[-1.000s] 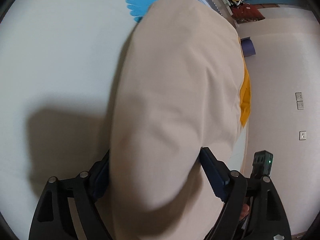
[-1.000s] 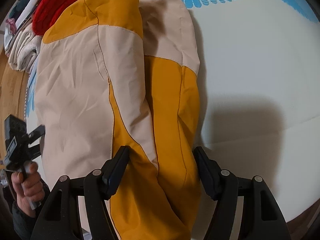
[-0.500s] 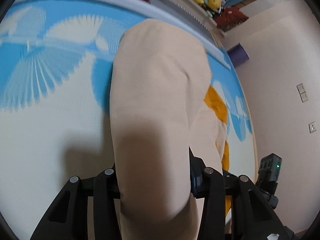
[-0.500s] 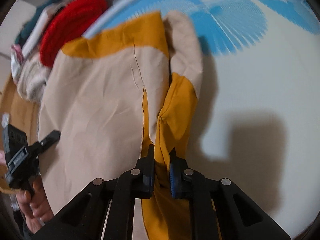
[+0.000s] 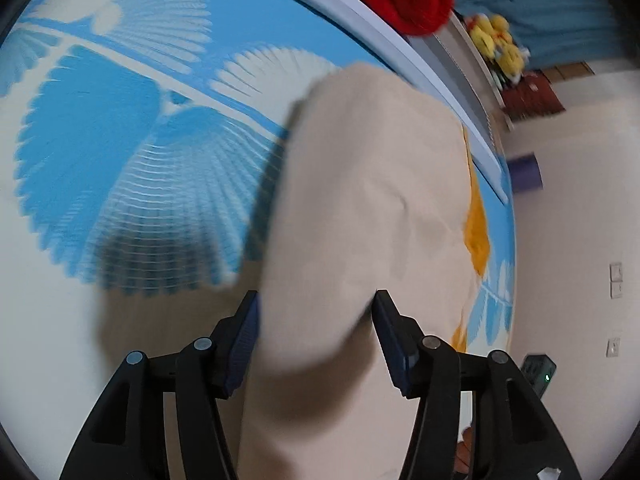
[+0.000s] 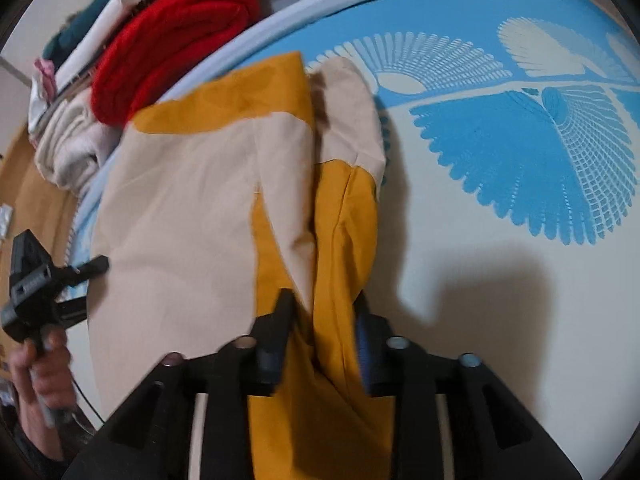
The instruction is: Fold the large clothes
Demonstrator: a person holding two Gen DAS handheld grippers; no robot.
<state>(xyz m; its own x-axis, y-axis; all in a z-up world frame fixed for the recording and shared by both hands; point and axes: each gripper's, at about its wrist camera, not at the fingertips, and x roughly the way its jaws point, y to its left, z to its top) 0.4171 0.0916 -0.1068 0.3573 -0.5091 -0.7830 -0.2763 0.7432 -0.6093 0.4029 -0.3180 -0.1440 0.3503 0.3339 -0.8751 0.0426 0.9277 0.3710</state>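
Both tongs point steeply downward. The left tongs [image 5: 316, 312] are opening, cloth between the pads. The right tongs [image 6: 320, 312] are opening too, fabric between them. A hand [image 6: 40, 372] grips the left handle

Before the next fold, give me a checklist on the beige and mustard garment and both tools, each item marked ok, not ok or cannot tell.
1. Beige and mustard fabric garment lies on the blue and white leaf-patterned bed sheet: ok.
2. Left tool has beige cloth between its jaws, which are opening: ok; firm grip: cannot tell.
3. Right tool has mustard cloth between its jaws, also opening: ok; firm grip: cannot tell.
4. Garment free of wrinkles: not ok, creased beside the right tool.
5. Red knitted pile apart from the garment: not ok, it meets the mustard edge.
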